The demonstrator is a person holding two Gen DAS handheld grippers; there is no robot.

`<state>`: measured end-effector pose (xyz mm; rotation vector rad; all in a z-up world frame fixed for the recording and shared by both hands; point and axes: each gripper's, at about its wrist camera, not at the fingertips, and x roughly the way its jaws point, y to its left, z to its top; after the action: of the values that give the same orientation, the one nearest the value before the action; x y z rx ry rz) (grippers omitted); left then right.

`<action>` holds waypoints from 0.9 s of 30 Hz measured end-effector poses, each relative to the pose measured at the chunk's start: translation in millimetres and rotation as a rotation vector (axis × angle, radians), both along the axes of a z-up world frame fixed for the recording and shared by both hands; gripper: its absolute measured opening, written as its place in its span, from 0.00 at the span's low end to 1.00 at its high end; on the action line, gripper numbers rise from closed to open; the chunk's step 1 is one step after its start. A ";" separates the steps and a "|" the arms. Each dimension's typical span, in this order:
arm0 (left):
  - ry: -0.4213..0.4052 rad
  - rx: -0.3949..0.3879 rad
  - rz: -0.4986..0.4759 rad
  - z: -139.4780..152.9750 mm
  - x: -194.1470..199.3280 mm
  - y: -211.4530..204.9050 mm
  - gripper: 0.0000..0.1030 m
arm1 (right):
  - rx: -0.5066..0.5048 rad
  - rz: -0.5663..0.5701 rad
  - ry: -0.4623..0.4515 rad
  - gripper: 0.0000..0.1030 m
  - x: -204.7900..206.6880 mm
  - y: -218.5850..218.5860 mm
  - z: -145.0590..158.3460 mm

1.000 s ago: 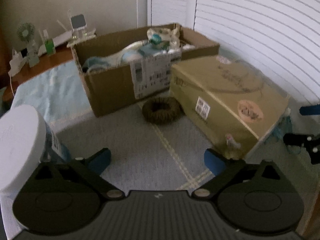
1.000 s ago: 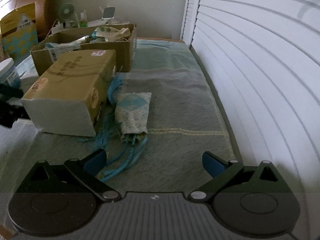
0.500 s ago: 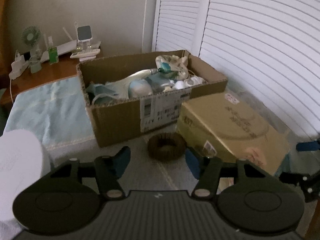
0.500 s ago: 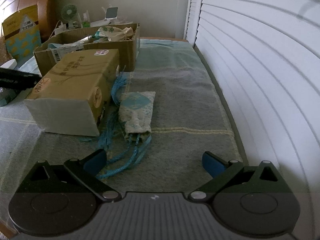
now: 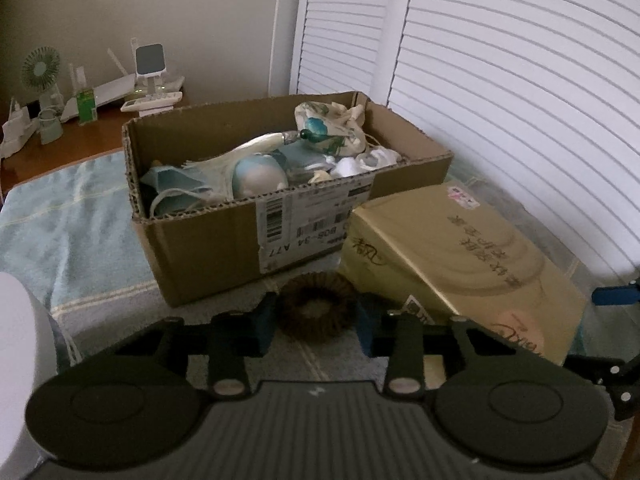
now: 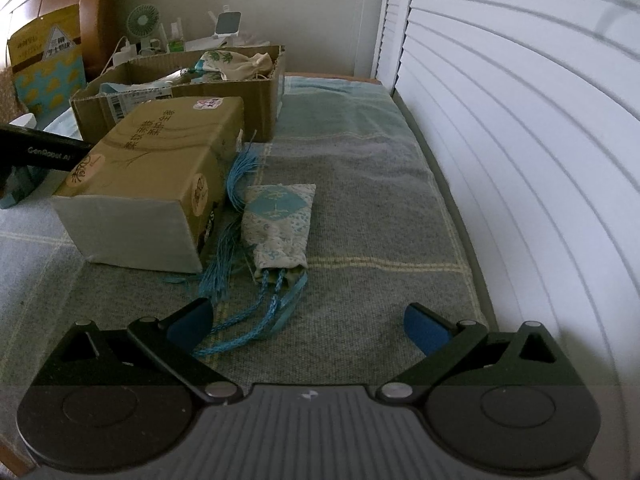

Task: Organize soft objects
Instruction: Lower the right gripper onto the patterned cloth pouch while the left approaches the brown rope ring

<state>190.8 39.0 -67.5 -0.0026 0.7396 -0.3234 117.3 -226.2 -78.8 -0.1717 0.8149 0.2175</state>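
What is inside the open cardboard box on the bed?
The open cardboard box holds a printed cloth pouch, a pale blue rounded item, and white and blue soft pieces. Whatever lies under this pile is covered.

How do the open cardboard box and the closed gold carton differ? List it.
The open cardboard box is plain brown with its top open, filled with soft items; the gold carton is shut and printed with characters. The box sits farther back, the carton nearer, beside it. Both rest on the cloth.
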 end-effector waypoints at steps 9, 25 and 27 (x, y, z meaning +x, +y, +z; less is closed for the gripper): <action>-0.004 0.038 0.017 13.4 -19.4 9.0 0.30 | -0.039 0.009 -0.022 1.00 -3.3 1.7 5.5; -0.003 0.075 0.035 17.4 -37.6 4.5 0.63 | -0.013 -0.003 -0.069 0.86 29.0 4.4 7.6; 0.001 0.081 0.035 16.8 -37.0 3.8 0.65 | -0.039 -0.032 -0.074 0.86 31.0 3.4 7.6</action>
<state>153.8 42.8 -50.8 0.0606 0.7528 -0.2601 148.3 -222.9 -71.2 -0.2020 0.7481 0.1644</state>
